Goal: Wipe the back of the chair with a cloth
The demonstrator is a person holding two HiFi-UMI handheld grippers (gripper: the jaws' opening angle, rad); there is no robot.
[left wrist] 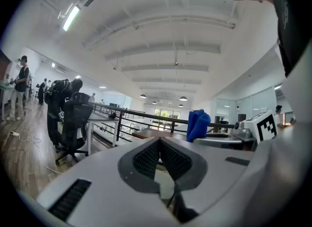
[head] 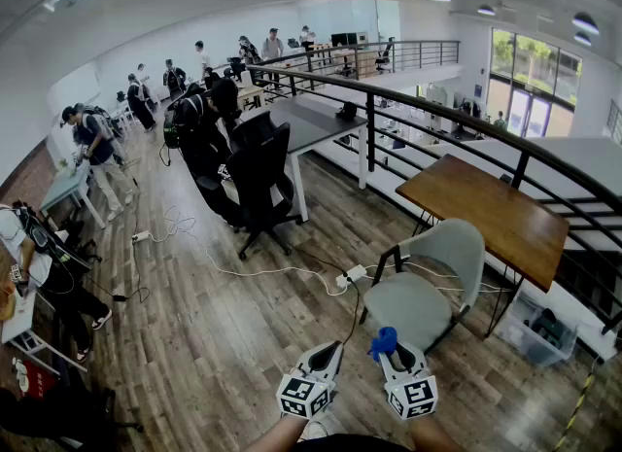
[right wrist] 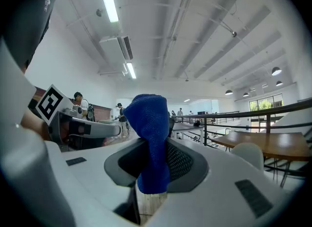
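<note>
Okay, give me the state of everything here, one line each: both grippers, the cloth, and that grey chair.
Left gripper: shut, nothing between its jaws.
Right gripper: shut on the cloth.
Cloth: bunched, sticking up out of the jaws, not touching the chair.
Grey chair: upright, seat empty, beside the table, neither gripper on it.

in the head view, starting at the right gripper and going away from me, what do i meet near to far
right gripper shut on the blue cloth → grey chair → wooden table → black railing
</note>
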